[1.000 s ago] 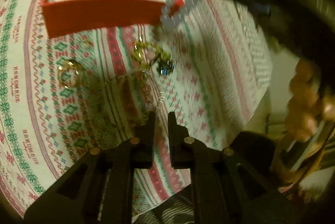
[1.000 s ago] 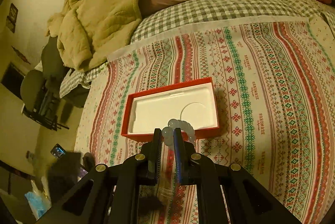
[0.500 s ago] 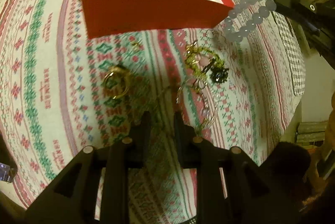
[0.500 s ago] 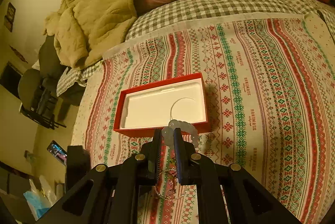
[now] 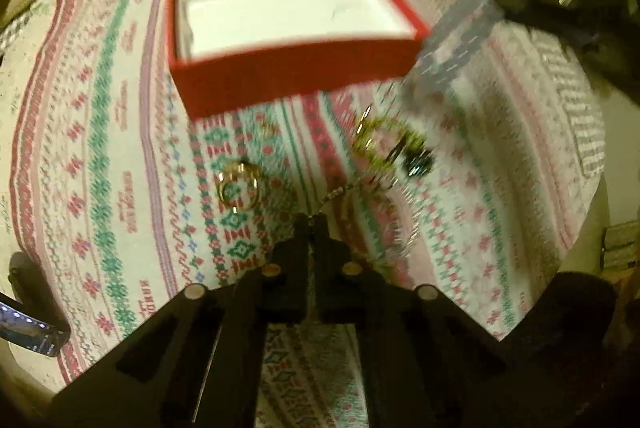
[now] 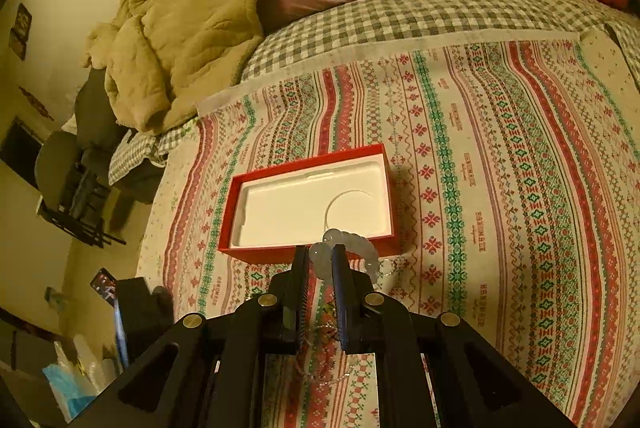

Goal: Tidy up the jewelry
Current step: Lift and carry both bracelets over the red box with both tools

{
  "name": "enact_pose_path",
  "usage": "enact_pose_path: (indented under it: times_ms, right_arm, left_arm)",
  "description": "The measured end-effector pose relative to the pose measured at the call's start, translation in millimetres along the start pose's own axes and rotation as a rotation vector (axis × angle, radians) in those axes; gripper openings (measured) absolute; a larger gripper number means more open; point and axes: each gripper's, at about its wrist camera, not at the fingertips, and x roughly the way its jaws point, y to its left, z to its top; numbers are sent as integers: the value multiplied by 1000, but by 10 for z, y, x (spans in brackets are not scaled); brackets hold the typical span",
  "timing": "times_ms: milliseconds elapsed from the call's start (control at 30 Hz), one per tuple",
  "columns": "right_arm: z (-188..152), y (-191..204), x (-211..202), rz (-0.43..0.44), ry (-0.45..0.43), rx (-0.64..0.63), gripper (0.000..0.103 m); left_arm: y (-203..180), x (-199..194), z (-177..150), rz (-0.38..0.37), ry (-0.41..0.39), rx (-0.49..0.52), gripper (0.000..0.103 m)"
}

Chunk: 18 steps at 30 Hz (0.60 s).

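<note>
Left wrist low, close; right wrist higher (farther back); both face red box [image 5: 296,76] [image 6: 308,204].

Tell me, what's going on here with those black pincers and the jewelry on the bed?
A person is sorting jewelry with two handheld grippers. The right gripper holds a pale beaded bracelet just short of the open red box, whose white tray is bare. The left gripper has its jaws nearly closed at a thin chain. A gold ring and tangled pieces lie on the patterned cloth.
</note>
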Motion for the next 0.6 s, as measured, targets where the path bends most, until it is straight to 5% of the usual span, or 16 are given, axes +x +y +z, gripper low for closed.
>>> enact_pose_path:
  times_ms: [267,600]
  right_arm:
    - [100,59,-129,18,-57,2,11]
    - [273,88,-95,33,-109,16,11]
  left_arm:
    - [54,-470,255,-33,-152,-38,3]
    - [90,-594,761,-115,-274,-111,3]
